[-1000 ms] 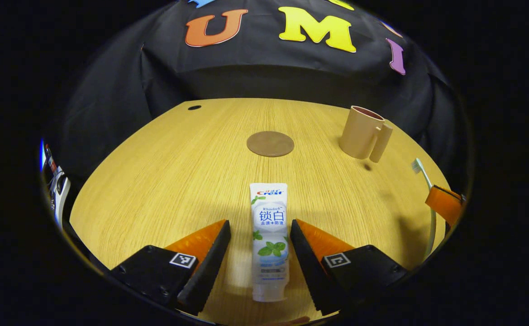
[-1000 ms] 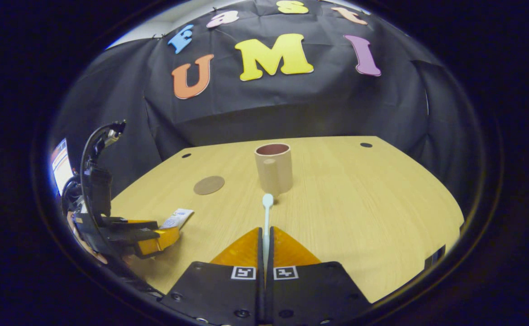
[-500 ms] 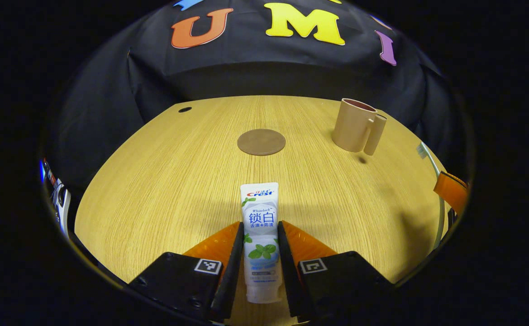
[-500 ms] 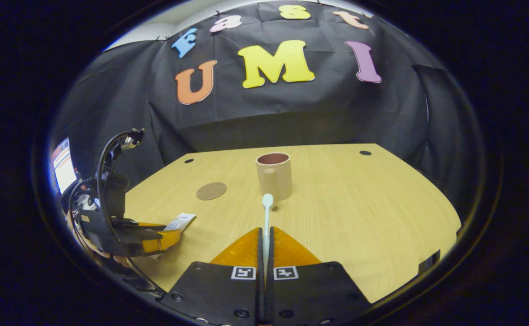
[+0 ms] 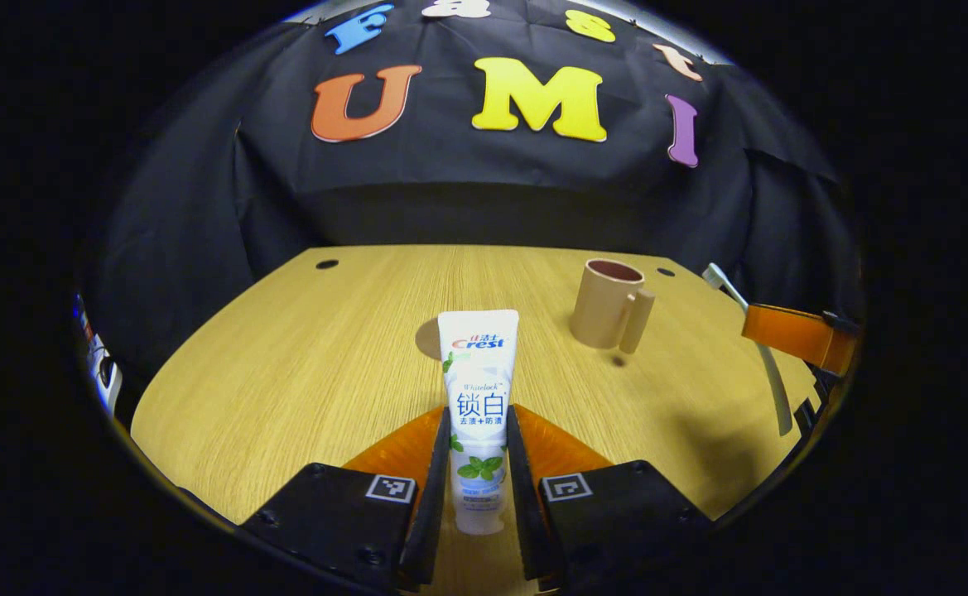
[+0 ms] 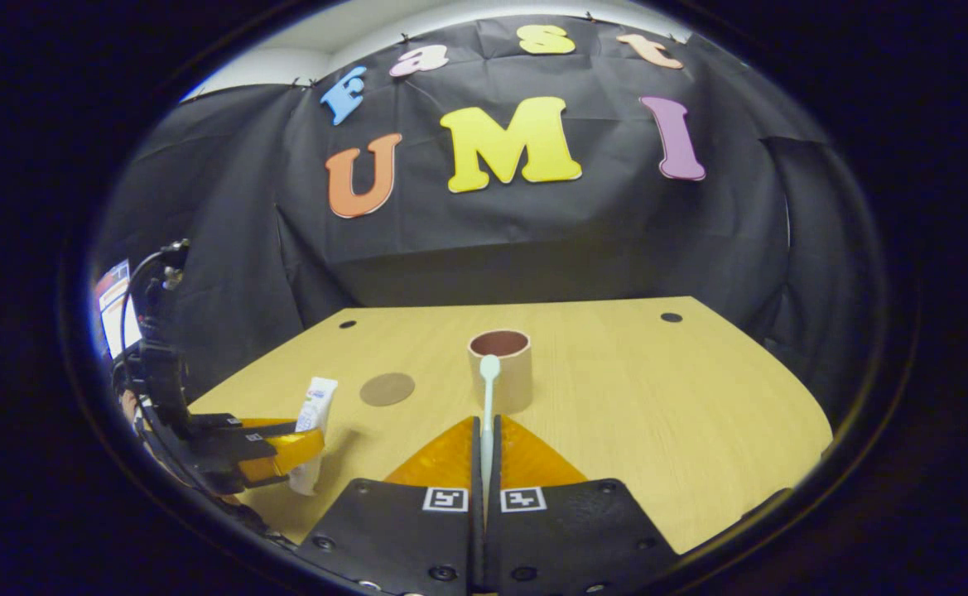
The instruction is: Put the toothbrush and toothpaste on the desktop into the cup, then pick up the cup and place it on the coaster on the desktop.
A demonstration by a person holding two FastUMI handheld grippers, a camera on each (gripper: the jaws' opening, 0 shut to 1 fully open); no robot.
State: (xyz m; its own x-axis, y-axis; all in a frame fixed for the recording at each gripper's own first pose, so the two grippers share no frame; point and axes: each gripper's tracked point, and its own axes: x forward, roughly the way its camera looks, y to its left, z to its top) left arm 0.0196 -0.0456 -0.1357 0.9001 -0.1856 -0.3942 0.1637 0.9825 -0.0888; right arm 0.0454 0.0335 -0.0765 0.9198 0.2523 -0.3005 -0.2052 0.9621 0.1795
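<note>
1. In the left gripper view, the left gripper [image 5: 477, 430] is seen pinched on the toothpaste [image 5: 478, 389]; both orange fingers [image 5: 405, 443] are pressed against the lower part of the tube; the flat crimped end is pointed toward 12 o'clock and raised above the desktop [image 5: 301, 364].
2. The coaster [image 5: 428, 338] is partly hidden behind the tube's top end; only its left edge is visible.
3. The cup [image 5: 608, 303] is stood upright on the desktop at about 1 o'clock from the tube, well apart from it; its handle is turned toward 4 o'clock.
4. In the right gripper view, the right gripper [image 6: 484, 451] is seen pressed together on the toothbrush [image 6: 488, 397]; the handle is clamped between the fingers and the head is pointed toward 12 o'clock, overlapping the cup [image 6: 500, 368] in the picture; contact between them cannot be told.
5. The coaster [image 6: 387, 388] is located at 9 o'clock of the cup; the left gripper [image 6: 289, 447] with the toothpaste [image 6: 314, 426] is located at about 8 o'clock of it.
6. In the left gripper view, the right gripper [image 5: 790, 335] with the toothbrush [image 5: 761, 348] is seen at 3 o'clock.
</note>
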